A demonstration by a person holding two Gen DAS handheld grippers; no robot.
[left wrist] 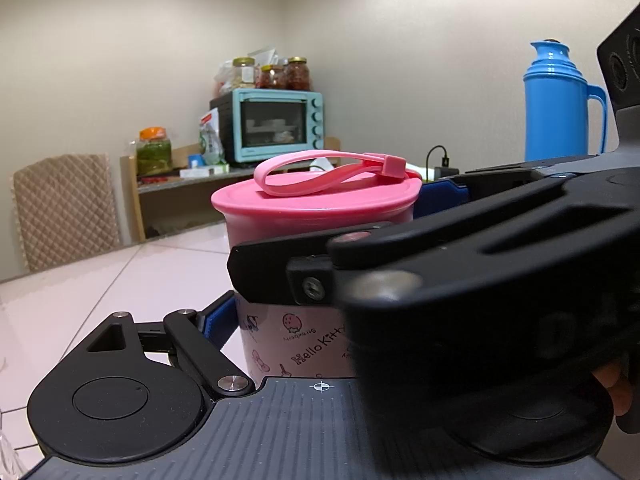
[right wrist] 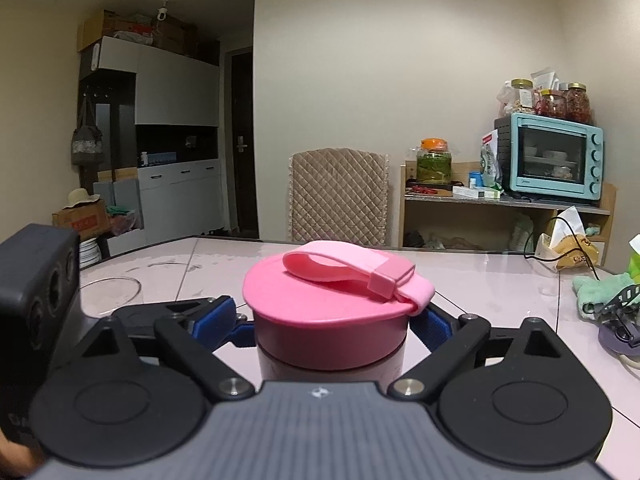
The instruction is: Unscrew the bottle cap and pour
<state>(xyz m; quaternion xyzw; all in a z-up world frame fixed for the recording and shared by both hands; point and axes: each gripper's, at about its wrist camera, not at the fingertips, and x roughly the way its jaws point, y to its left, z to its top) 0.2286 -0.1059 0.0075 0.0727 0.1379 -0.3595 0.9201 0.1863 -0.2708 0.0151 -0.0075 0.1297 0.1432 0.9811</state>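
Note:
A pink bottle [left wrist: 296, 344] with cartoon print stands on the pale tiled table [left wrist: 120, 280]. Its wide pink cap [left wrist: 316, 204] carries a looped strap [right wrist: 344, 268]. My left gripper [left wrist: 292, 320] is shut on the bottle's body; its left blue pad [left wrist: 218, 316] lies against the wall, while the other finger is hidden behind my right gripper [left wrist: 332, 232]. The right gripper comes in from the right, higher up. In the right wrist view the cap [right wrist: 328, 320] sits between the right gripper's [right wrist: 326, 320] blue pads [right wrist: 216, 316], which lie against its rim on both sides.
A blue thermos jug [left wrist: 560, 100] stands at the right. A clear glass rim [right wrist: 108, 292] sits on the table to the left, and a green cloth [right wrist: 596, 288] and cables to the right. A quilted chair [right wrist: 338, 196] and a shelf with a teal oven [right wrist: 552, 156] stand behind.

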